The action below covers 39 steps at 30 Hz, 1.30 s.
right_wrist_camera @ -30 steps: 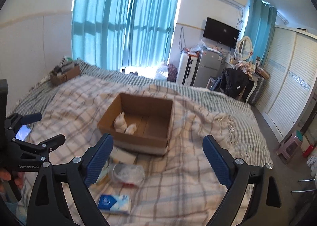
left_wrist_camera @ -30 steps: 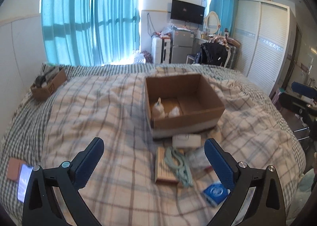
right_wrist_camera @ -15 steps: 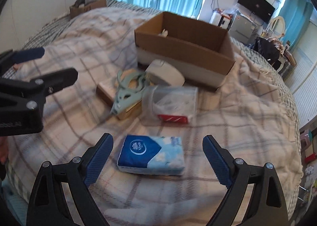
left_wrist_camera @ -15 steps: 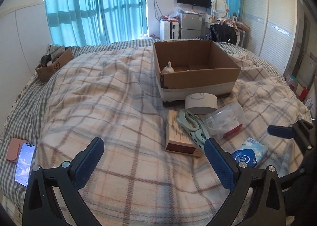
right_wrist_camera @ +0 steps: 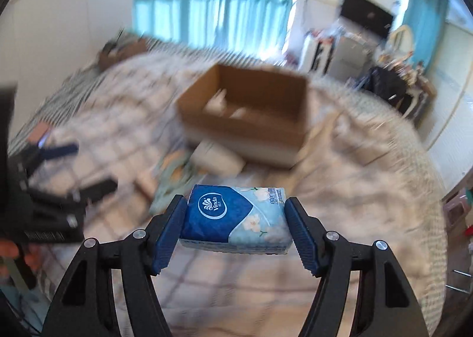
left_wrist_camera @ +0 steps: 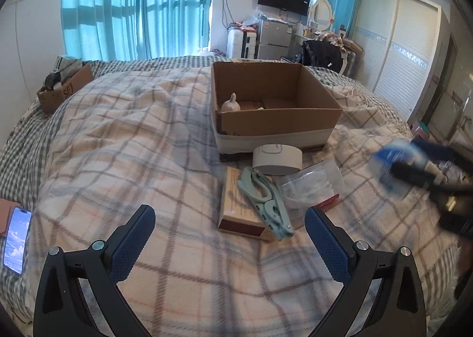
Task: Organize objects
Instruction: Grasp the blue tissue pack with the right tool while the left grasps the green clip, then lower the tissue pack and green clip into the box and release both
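We see a room bright with daylight that pours through the teal curtains (left_wrist_camera: 133,8), where the gap between them glares white. The left wrist view is sharp across the plaid blanket (left_wrist_camera: 118,144) and the cardboard box (left_wrist_camera: 272,100), though its right edge smears into motion blur. The right wrist view is heavily blurred all over, and only the tissue pack (right_wrist_camera: 235,218) stays crisp. Both views bend strongly at the rim and darken into black corners. Shadows on the bedding are soft.
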### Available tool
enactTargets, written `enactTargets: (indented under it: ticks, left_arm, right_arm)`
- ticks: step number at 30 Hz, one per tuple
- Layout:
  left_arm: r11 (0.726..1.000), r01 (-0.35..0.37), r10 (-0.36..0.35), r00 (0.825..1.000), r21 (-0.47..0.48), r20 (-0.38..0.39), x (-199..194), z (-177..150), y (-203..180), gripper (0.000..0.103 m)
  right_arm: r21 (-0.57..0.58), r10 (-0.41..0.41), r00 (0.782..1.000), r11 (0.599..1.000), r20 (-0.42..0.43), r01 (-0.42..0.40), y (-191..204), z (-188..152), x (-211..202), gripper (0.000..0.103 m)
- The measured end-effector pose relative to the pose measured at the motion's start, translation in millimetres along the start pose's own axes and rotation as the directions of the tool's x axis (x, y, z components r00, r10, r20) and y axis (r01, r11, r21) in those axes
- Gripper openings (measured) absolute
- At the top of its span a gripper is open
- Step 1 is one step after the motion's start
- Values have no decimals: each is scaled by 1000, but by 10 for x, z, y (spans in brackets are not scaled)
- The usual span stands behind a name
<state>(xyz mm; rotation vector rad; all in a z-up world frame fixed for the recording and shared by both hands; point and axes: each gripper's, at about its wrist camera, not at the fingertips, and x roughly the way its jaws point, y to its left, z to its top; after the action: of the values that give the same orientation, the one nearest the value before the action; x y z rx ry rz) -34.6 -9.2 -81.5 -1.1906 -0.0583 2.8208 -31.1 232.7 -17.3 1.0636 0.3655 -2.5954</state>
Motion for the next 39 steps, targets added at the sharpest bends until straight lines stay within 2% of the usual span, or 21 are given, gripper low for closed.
enactTargets:
  ticks: [2,4,6,13,18,20,21,26,30,31,36,39]
  left_arm:
    - [1000,-17,17,1000,16,-20,106,25,-78,103]
    - [999,-26,28,998,37,-55,257,52,-170,103]
    - [997,-38,43,996,69,-79,410,79,-275,103]
    - [988,-41,68,982,150,-179,881,55,-499,101]
    - [985,-27,64,975,172,-214,1118,66,-570,79]
    - [983,-34,74,973,182,-219,1160,58,-575,60]
    - [981,-41,82,973,189,-215,1154,46,-579,53]
    - [981,18,24,976,192,-215,1023,17,-579,39]
    - [985,49,-17,981,165,-191,847,15,-523,32]
    - [986,62,-33,982,152,-186,793,14,-503,21]
    - [987,127,-112,984,100,-141,479,-20,-374,19]
    - [988,125,-116,989,93,-95,308,-5,-316,18]
  right_arm:
    - [30,-4,999,1000,36,3,-150,81,-58,68]
    - [79,26,998,996,54,-30,-308,97,-45,68]
    - [119,61,997,991,49,-66,-441,74,59,68]
    - [173,102,995,980,8,-102,-664,-58,389,68]
    - [208,137,990,969,-6,-133,-751,-120,527,68]
    - [216,139,990,967,-8,-134,-767,-134,541,68]
    - [219,142,990,966,-6,-137,-769,-141,539,68]
    - [206,121,993,971,-2,-118,-735,-157,477,68]
    - [184,112,994,976,12,-113,-632,-144,355,68]
    - [178,108,994,978,17,-109,-605,-132,313,68]
    - [145,99,994,984,49,-105,-450,-52,107,68]
    - [109,97,993,989,63,-103,-314,2,-27,68]
